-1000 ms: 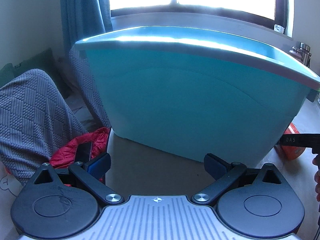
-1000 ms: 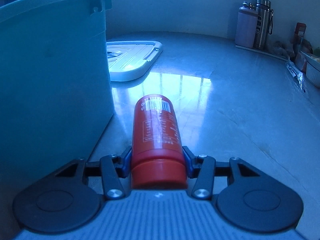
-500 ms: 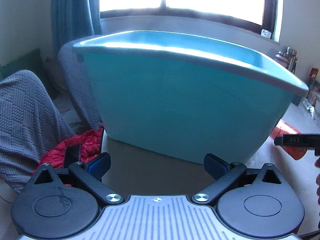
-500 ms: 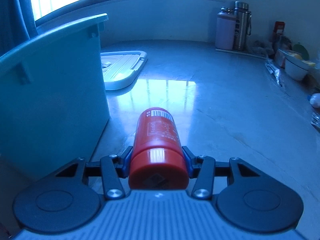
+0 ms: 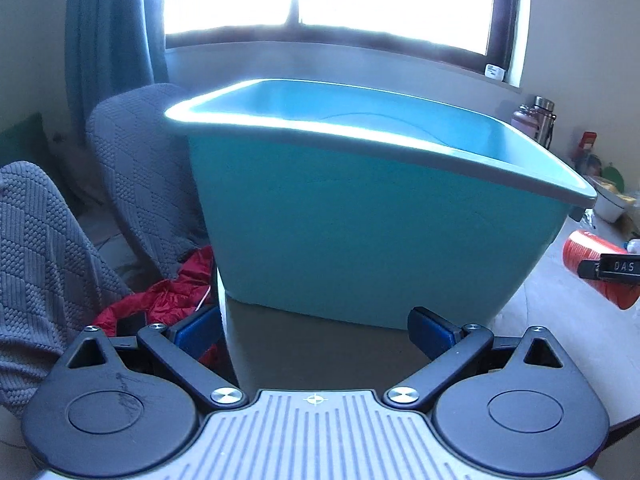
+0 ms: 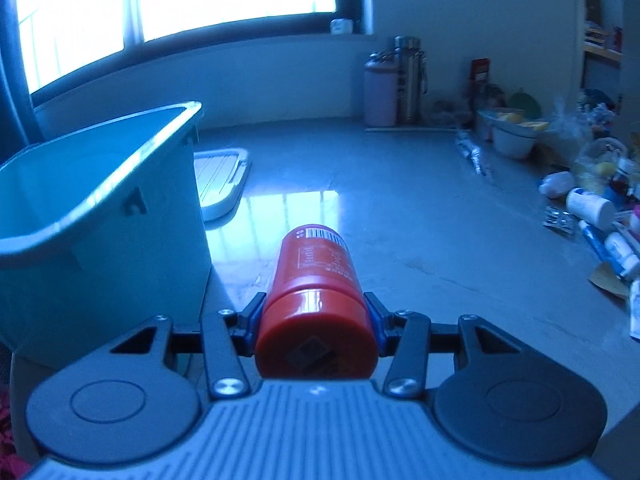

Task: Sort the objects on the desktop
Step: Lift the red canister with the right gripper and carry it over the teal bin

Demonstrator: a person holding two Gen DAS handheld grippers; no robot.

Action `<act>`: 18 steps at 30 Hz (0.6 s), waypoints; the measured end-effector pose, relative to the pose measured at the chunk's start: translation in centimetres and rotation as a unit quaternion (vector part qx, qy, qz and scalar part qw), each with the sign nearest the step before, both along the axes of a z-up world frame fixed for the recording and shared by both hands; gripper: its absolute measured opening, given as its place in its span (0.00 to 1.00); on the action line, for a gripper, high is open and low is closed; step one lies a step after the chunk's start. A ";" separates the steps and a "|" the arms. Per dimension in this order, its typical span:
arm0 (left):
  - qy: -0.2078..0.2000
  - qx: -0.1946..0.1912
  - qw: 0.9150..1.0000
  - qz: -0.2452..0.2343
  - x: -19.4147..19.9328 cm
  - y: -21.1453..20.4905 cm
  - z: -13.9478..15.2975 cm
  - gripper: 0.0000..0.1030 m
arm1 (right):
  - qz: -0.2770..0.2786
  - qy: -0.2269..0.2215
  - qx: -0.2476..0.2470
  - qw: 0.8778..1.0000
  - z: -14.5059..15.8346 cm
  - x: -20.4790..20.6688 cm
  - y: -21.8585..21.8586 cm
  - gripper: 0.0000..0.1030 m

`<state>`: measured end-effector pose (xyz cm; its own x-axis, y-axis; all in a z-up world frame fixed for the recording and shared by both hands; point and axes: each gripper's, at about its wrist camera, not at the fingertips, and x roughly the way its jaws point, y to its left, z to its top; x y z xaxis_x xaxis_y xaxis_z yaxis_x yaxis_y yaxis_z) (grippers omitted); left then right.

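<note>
Left claw (image 5: 316,330): jaws wide, nothing between them, low over the table (image 5: 320,332) in front of the teal bin (image 5: 360,232). Right claw (image 6: 314,322): clamped on the red bottle (image 6: 316,292), lying lengthwise, held clear of the table just right of the bin. I judge the step as carry-to-bin. Next I must swing left over the rim, then release. Against a second ago, both cameras sit higher; the bin's interior now shows, the bottle lifted.
</note>
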<state>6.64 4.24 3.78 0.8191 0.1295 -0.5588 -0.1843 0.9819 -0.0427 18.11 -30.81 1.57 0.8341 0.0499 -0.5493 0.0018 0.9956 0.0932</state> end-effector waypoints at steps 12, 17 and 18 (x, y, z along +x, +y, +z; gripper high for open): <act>-0.012 -0.021 1.000 -0.021 -0.5 1.7 -0.1 0.98 | -0.015 -0.019 -0.011 1.000 2.5 0.0 0.9 0.48; -0.025 -0.009 0.999 -0.022 -0.5 1.5 0.1 0.98 | -0.004 -0.034 -0.010 0.999 3.8 0.6 2.0 0.48; -0.025 -0.007 0.999 -0.019 -0.3 1.5 0.2 0.98 | -0.002 -0.036 -0.011 0.999 4.0 0.6 2.3 0.48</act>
